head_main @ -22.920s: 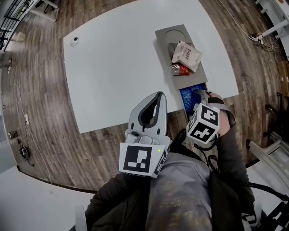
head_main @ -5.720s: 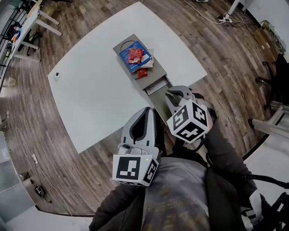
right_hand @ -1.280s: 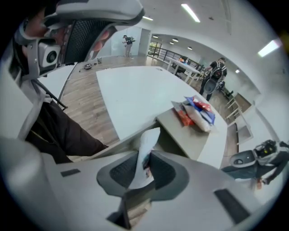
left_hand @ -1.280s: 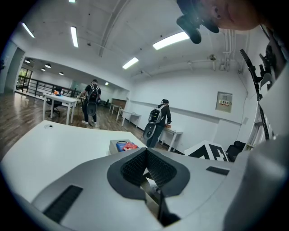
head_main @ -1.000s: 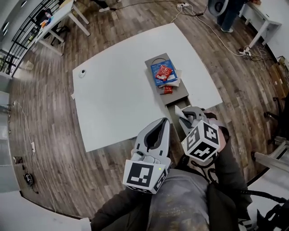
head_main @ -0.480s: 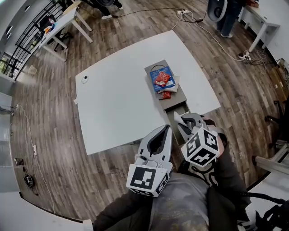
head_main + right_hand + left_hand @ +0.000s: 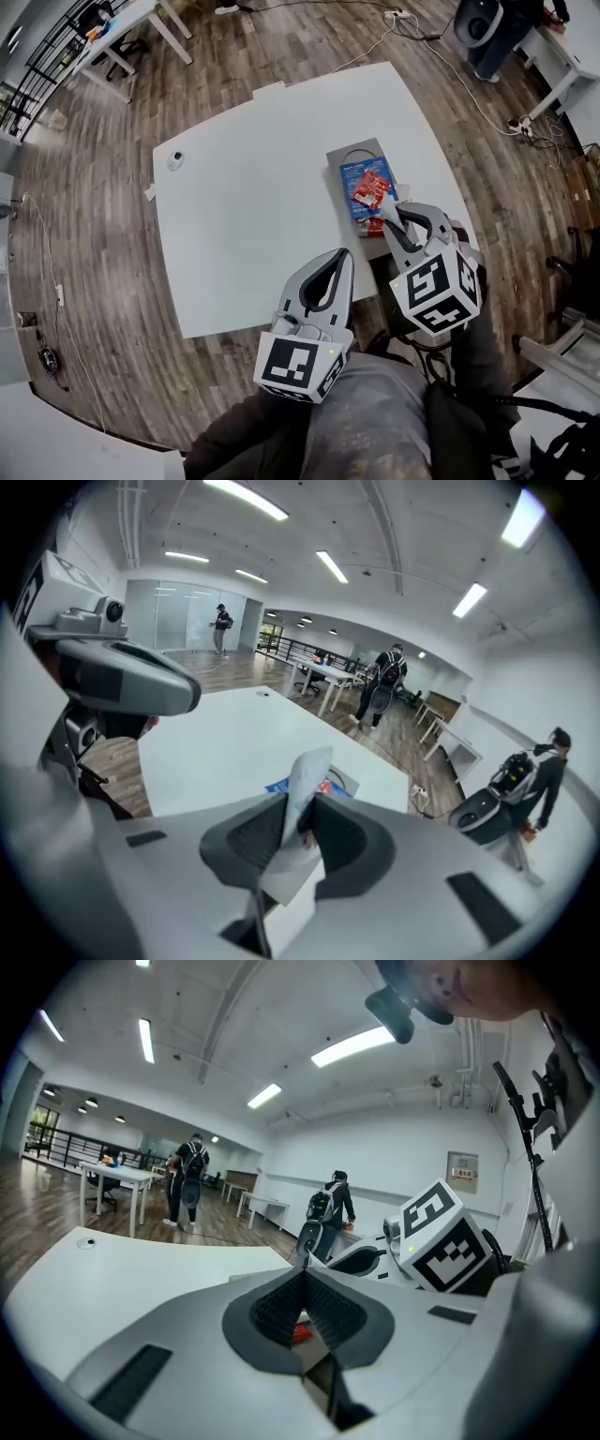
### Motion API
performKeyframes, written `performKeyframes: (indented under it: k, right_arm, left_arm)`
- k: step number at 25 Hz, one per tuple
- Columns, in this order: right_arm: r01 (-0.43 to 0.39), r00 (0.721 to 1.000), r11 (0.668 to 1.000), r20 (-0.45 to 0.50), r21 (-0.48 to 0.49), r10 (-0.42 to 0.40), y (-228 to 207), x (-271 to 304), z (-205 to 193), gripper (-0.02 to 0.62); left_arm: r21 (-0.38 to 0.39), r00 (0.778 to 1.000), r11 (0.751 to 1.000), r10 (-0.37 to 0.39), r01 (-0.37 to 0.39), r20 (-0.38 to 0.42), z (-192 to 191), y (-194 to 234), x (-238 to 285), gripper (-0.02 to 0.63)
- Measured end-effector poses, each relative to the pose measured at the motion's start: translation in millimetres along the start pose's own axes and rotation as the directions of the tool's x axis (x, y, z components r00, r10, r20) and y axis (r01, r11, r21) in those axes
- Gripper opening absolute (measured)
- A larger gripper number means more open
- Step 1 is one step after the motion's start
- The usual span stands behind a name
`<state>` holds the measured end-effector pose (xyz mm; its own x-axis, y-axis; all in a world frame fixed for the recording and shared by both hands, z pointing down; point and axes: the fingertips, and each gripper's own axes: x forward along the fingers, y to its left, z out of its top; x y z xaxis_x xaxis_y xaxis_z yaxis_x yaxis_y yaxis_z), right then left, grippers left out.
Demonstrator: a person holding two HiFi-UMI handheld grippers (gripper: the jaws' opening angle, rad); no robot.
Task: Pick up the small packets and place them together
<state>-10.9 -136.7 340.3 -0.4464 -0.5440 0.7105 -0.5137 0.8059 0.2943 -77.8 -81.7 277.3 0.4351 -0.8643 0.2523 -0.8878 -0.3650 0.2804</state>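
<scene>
A grey tray (image 7: 349,152) lies on the white table (image 7: 253,216) and holds a blue packet (image 7: 354,178) with a red packet (image 7: 372,187) on top. A smaller red packet (image 7: 374,226) sits at the tray's near end. My right gripper (image 7: 394,214) hovers over that near end, shut on a white packet (image 7: 307,789) that sticks up between its pads; the blue packet (image 7: 281,787) shows just beyond the jaws. My left gripper (image 7: 341,255) hangs over the table's near edge left of the tray, shut, with nothing held (image 7: 302,1267).
A small round white object (image 7: 175,160) and a paper scrap (image 7: 150,194) lie near the table's far left edge. Wooden floor surrounds the table. Several people (image 7: 192,1180) and desks (image 7: 117,1180) stand far off in the room.
My right gripper has carried the white packet forward from off the table's near edge to the tray's near end. The left gripper has shifted along with it, still shut.
</scene>
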Motion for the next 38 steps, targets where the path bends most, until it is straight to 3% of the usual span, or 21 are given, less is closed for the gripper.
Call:
performKeyframes:
  k: [5, 10, 17, 25, 38]
  right_arm:
    - [0.017, 0.997, 1.000, -0.069, -0.019, -0.019, -20, 37, 6, 0.086]
    - [-0.026, 0.990, 0.999, -0.137, -0.019, 0.023, -18, 63, 0, 0.102]
    - [-0.043, 0.986, 0.999, -0.161, -0.030, 0.037, -18, 72, -2, 0.189]
    - [-0.076, 0.989, 0.997, -0.127, 0.016, 0.078, -13, 70, 2, 0.219]
    - [-0.012, 1.000, 0.995, 0.001, 0.103, 0.012, -18, 35, 0, 0.219]
  left_arm:
    - [-0.031, 1.000, 1.000, 0.003, -0.004, -0.029, -2, 32, 15, 0.003]
    - [-0.066, 0.998, 0.998, 0.003, -0.007, -0.055, -10, 50, 24, 0.003]
    - [-0.087, 0.997, 0.996, -0.004, -0.002, -0.071, -13, 56, 29, 0.003]
    - [-0.085, 0.998, 0.996, 0.013, -0.018, -0.065, -10, 64, 28, 0.003]
    - [-0.032, 0.997, 0.999, 0.027, -0.030, -0.067, -8, 44, 19, 0.003]
